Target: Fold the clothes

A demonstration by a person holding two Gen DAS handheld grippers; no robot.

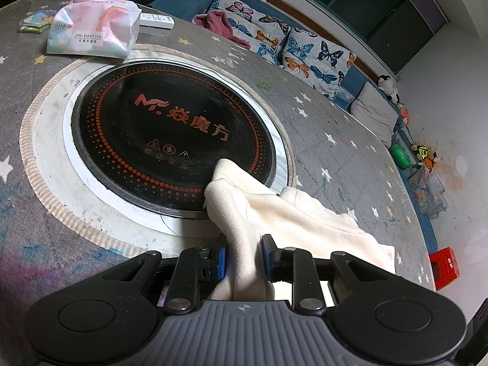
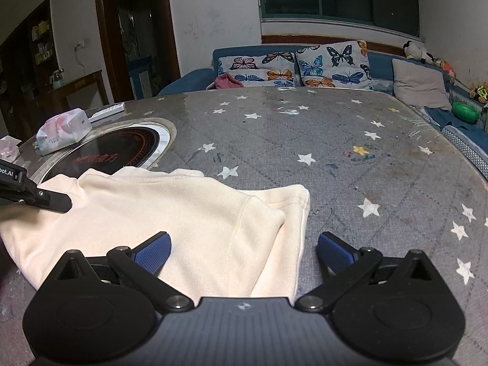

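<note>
A cream fleece garment [image 2: 183, 213] lies partly folded on the grey star-patterned table cover [image 2: 335, 152]. In the left wrist view the cream garment [image 1: 274, 210] bunches up and runs between the blue pads, with my left gripper [image 1: 244, 256] shut on that fold beside the black round hotplate [image 1: 170, 131]. My right gripper [image 2: 244, 250] stands wide open just above the garment's near edge; its pads touch nothing. The left gripper's black finger [image 2: 45, 198] shows at the left edge of the right wrist view, on the garment's far side.
A pastel tissue pack [image 1: 91, 30] and a white remote [image 1: 157, 19] lie beyond the hotplate. A blue sofa with butterfly cushions [image 2: 305, 67] lines the far side of the table. A red crate [image 1: 443, 267] stands on the floor at the right.
</note>
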